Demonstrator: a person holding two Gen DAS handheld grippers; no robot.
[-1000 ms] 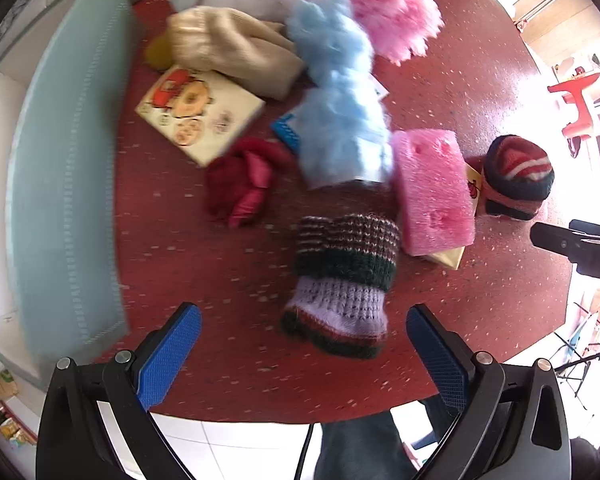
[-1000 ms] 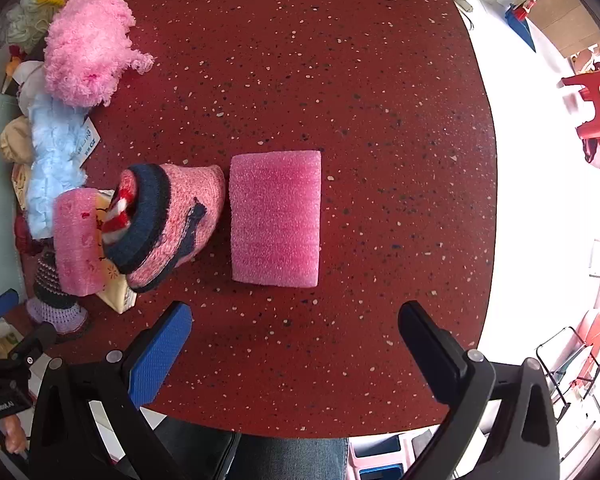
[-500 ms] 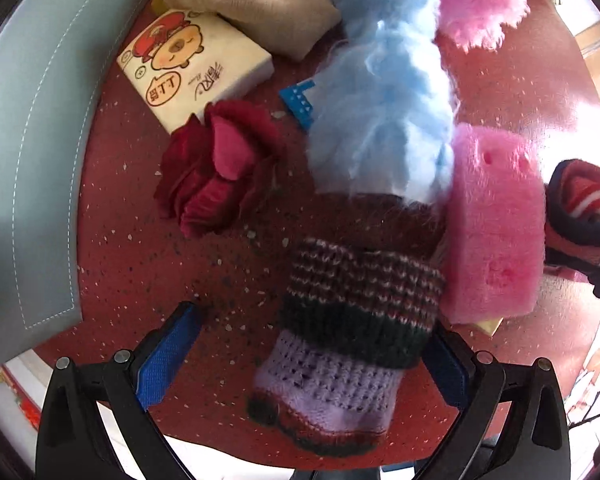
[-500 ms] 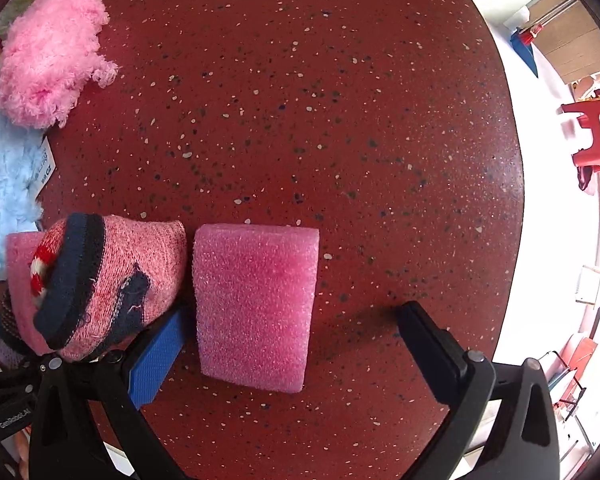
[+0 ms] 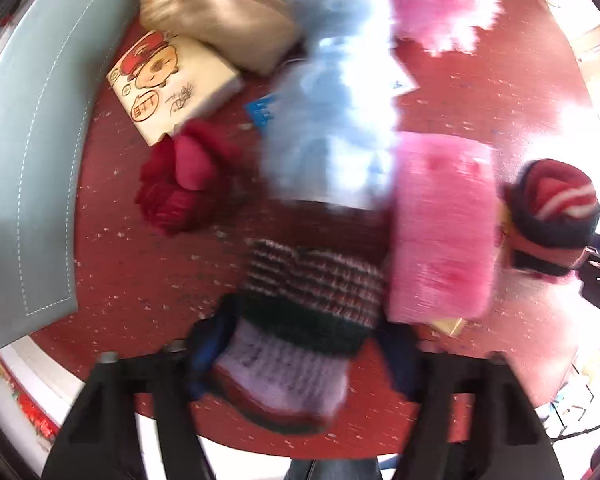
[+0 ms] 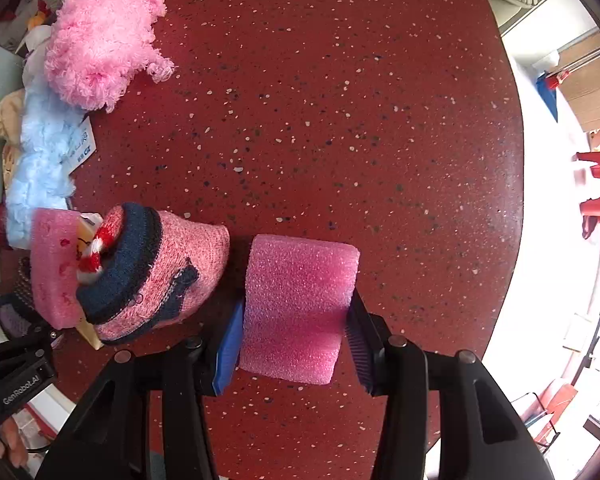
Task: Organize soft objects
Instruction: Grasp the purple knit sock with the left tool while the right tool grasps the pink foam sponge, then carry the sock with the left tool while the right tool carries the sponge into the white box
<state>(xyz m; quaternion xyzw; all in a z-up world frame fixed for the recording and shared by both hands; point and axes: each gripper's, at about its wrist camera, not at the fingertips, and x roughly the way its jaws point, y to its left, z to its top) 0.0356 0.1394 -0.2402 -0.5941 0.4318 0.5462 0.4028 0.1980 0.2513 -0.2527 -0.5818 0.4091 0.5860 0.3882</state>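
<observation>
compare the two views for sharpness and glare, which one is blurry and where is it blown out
Left wrist view: motion-blurred throughout, worst on the blue fluffy item and knitted striped sock; glare whitens the table at right. Right wrist view: sharp, the pink foam block shows its texture; only the room beyond the table's right edge is blown out. Both bend at the edges, fisheye.

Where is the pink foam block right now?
In the right wrist view, the foam block lies on the red table low in the frame, pinched between the right gripper pads, just right of the pink knit hat.
</observation>
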